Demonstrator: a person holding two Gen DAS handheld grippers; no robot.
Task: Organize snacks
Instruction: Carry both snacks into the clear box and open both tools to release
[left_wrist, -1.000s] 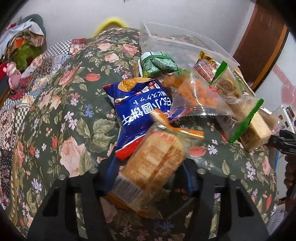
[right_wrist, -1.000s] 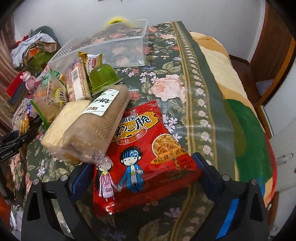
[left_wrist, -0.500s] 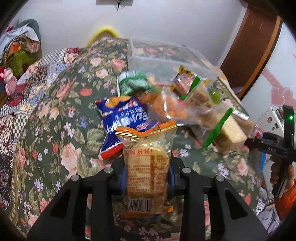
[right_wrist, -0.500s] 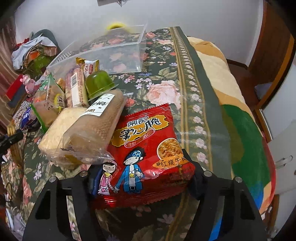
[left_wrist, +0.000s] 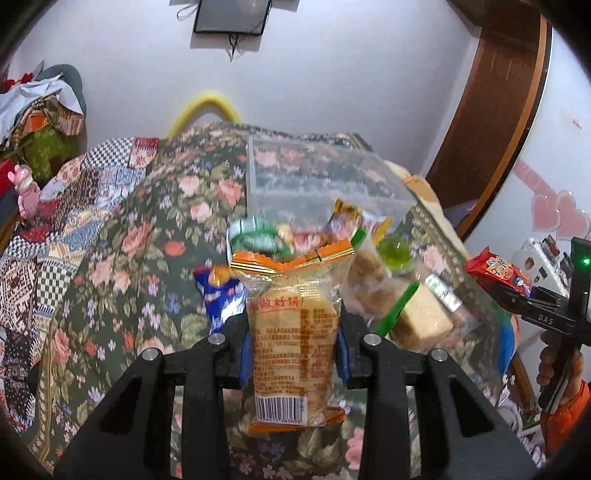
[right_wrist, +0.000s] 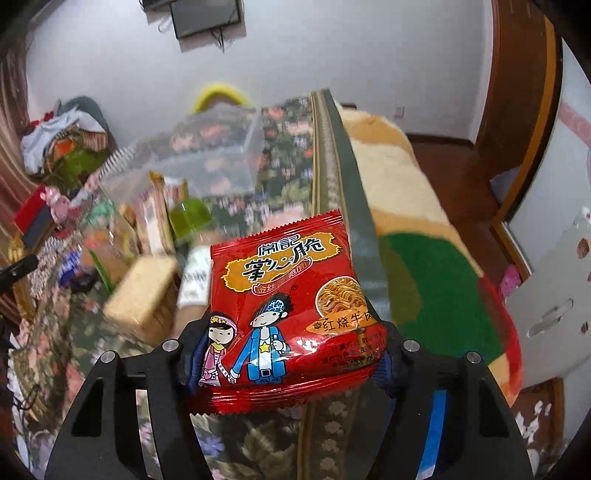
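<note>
The left tool (left_wrist: 293, 347) is clenching a clear orange-trimmed biscuit pack (left_wrist: 291, 332), now lifted off the bed (left_wrist: 110, 236) where a second ago it was lying near the front edge. The right tool (right_wrist: 286, 354), its jaws having just been closing, is gripping the red noodle-snack bag (right_wrist: 284, 306), likewise raised. Both seem headed for the clear plastic bin (left_wrist: 314, 177) toward the bed's far edge. Only the left view is showing the person's hand (left_wrist: 554, 363) carrying the right tool.

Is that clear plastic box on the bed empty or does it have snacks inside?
Empty: through the clear plastic box only the floral bedspread shows.
</note>
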